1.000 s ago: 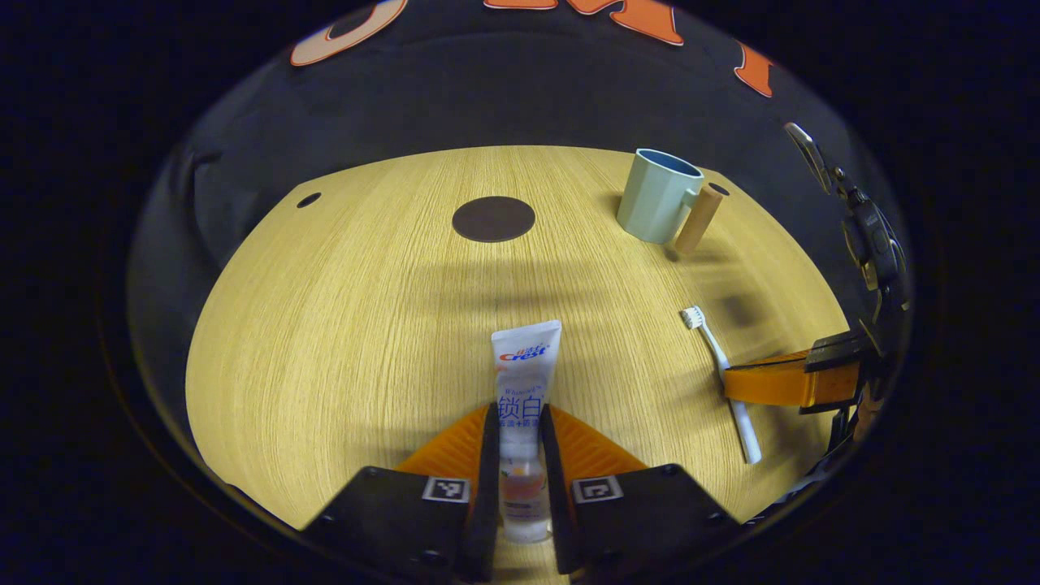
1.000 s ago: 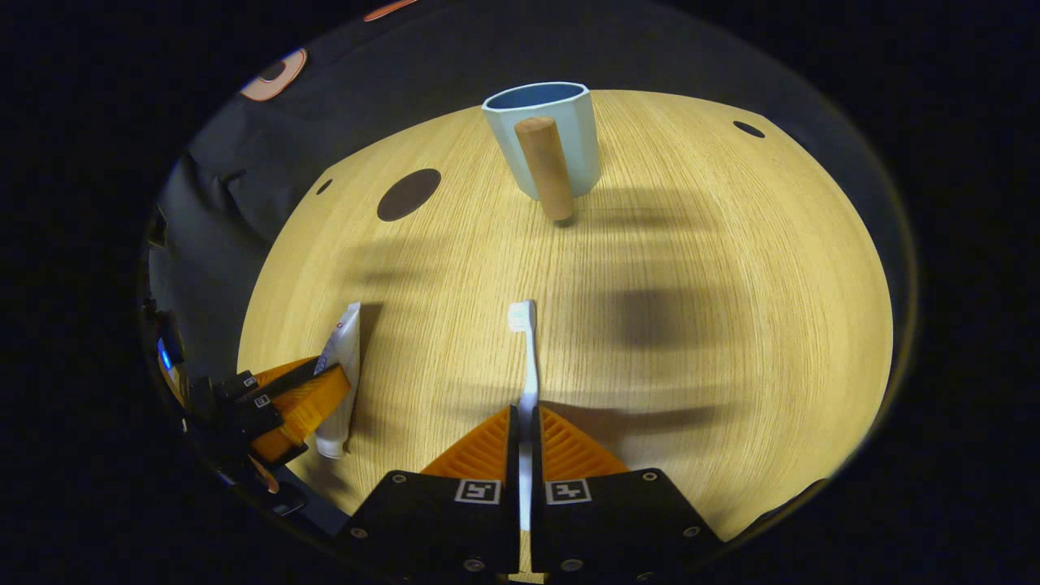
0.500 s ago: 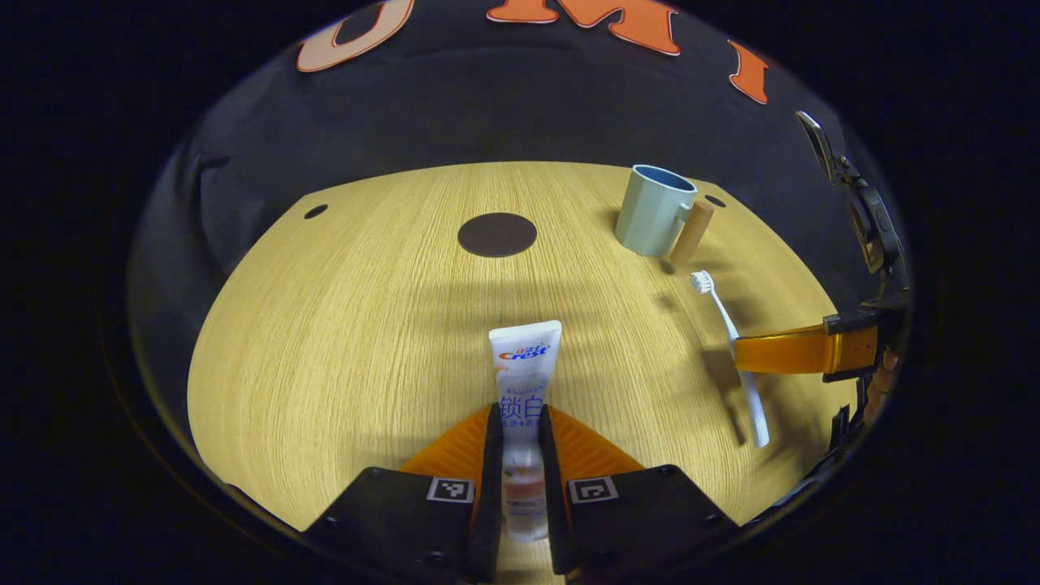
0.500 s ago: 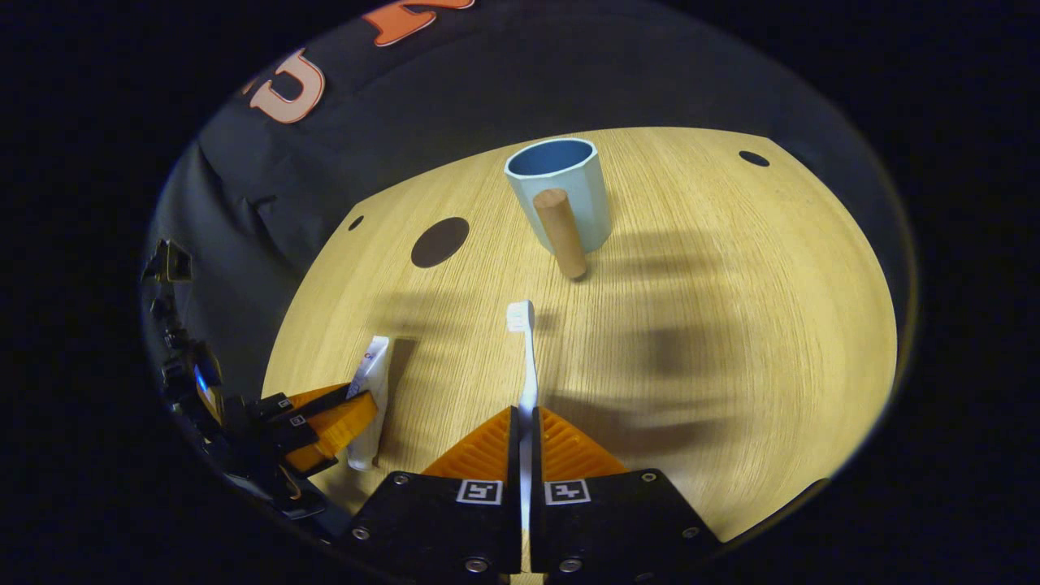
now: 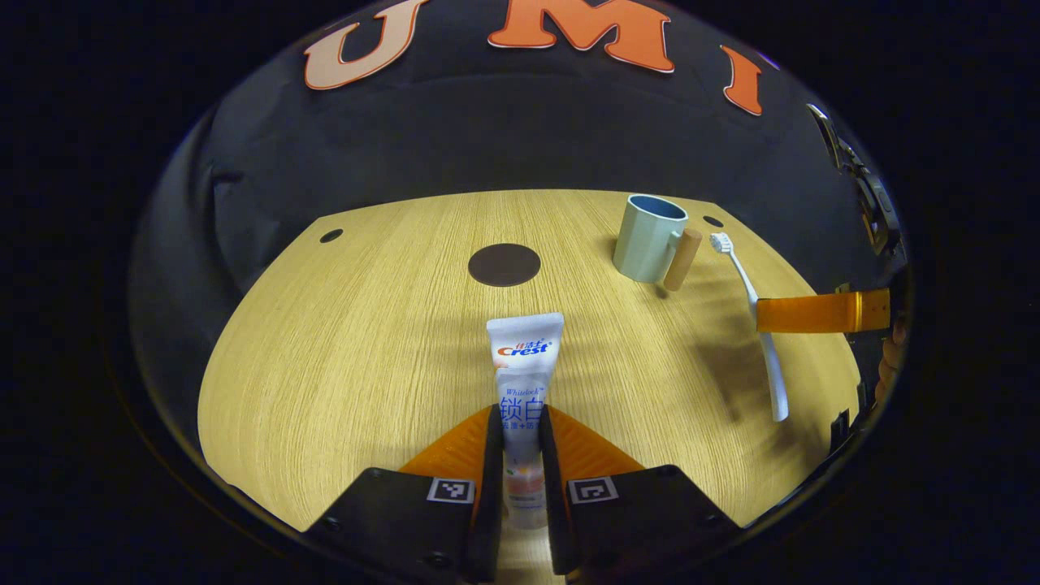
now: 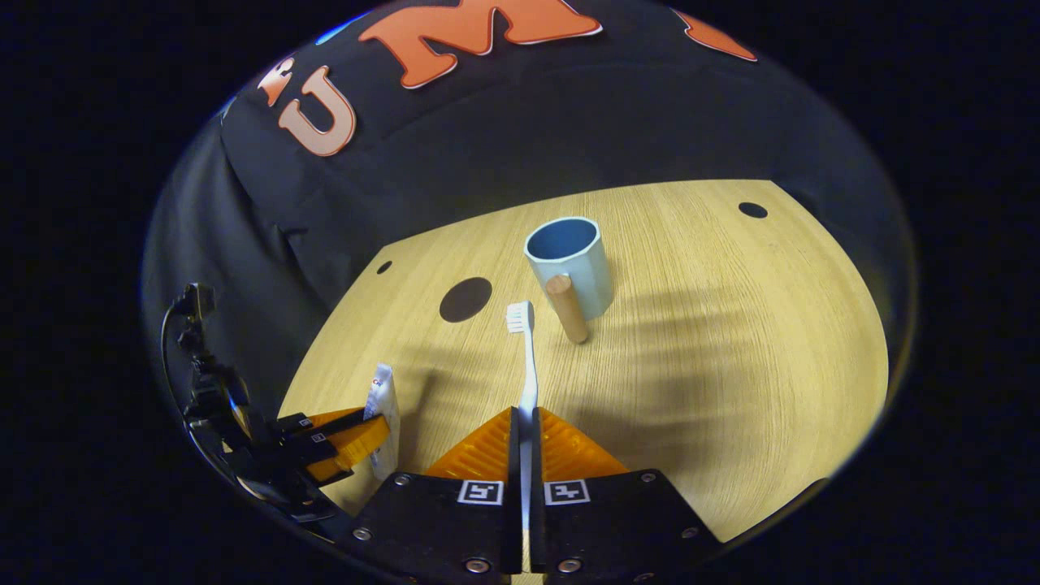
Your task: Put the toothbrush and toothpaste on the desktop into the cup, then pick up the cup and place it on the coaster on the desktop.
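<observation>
Two grips we see: the left gripper [image 5: 520, 455] fingers clamp the white toothpaste tube [image 5: 524, 366] at lower centre; the right gripper [image 6: 524, 443] fingers pinch the white toothbrush [image 6: 526, 357], its head beside the pale blue cup [image 6: 573, 264] mid-frame on the wooden tabletop [image 6: 731, 341].

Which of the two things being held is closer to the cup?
The toothbrush, clamped in the right gripper: its bristles sit just beside the cup. The toothpaste in the left gripper is farther off.

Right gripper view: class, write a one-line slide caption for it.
Right hand-held gripper clamps the toothbrush, bristles toward the blue cup; left hand-held gripper holds the toothpaste.
</observation>
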`<state>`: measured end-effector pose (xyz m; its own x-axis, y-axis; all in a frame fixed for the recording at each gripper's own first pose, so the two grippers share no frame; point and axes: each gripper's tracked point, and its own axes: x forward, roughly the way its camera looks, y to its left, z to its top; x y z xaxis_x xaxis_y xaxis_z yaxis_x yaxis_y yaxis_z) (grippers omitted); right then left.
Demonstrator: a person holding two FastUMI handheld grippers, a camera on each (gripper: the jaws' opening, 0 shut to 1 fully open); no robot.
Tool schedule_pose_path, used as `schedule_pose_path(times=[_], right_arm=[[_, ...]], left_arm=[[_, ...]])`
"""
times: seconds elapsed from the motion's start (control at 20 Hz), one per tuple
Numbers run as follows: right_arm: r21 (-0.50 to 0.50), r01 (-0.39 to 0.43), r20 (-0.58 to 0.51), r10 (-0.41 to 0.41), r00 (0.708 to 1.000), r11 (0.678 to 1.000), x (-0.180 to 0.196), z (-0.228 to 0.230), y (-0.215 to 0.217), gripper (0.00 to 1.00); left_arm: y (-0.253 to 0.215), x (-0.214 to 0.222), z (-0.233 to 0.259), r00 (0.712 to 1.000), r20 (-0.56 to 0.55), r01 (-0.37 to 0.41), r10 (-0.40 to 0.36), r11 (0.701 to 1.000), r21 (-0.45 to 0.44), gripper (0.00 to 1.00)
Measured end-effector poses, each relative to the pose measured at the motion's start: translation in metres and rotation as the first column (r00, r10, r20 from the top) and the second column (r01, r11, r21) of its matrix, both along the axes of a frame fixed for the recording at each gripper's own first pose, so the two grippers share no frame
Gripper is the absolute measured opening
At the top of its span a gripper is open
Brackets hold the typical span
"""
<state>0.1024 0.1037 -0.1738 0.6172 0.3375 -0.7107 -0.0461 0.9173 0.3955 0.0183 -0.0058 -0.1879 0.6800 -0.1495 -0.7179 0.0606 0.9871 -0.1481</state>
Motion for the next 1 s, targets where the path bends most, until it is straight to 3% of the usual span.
schedule_pose_path(times=[0.05,0.6,1.0], right_arm=[[0.009,0.003,0.022,-0.004,1.0,1.0,0.003,0.002,0.0,0.04],[0.094,0.035,0.236,-0.056,0.97,0.995,0.039,0.047,-0.012,0.04],[0.131,0.05,0.401,-0.099,0.91,0.99,0.073,0.086,-0.018,0.04]], left_arm=[[0.001,0.001,0.001,1.0,0.004,-0.006,0.006,1.0,-0.009,0.23],[0.004,0.0,0.011,0.998,0.055,-0.019,0.021,0.999,-0.032,0.23],[0.004,-0.001,0.014,0.997,0.07,-0.025,0.028,0.998,-0.051,0.23]])
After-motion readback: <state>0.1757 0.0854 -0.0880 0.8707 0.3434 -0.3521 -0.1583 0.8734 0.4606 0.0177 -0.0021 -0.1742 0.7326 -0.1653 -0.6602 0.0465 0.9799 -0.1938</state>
